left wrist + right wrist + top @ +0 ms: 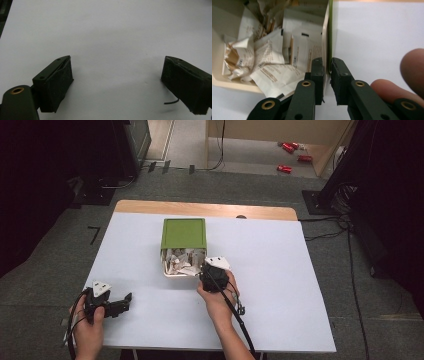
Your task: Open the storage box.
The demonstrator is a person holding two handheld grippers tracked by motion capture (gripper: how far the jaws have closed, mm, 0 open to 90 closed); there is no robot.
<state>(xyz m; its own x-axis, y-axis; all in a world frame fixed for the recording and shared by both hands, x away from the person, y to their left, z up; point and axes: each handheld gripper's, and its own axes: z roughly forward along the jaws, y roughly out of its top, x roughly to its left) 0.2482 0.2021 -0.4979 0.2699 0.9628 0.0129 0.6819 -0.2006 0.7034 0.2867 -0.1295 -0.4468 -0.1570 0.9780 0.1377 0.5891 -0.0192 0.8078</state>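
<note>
In the high view, a green box (183,235) lies on its side at the middle of the white table (280,270), its open mouth turned toward the lower edge of the frame and spilling white paper sachets (179,262). The right gripper (210,274) sits at the lower right corner of that mouth, held in the person's right hand (218,297), whose forearm comes up from the bottom of the frame.

In the right gripper view, the 2 black jaws are clamped on the box's side wall (328,37), seen edge-on as a thin cream and green strip running up the centre of the frame; 1 jaw is inside the box, the other outside. The sachets (272,75) are heaped in the left half of that frame, some crumpled, some flat with brown print.

The left gripper (124,302) rests at the lower left of the high view, well apart from the box, in the left hand (90,330). In the left gripper view its jaws stand wide apart over bare table (112,37).
</note>
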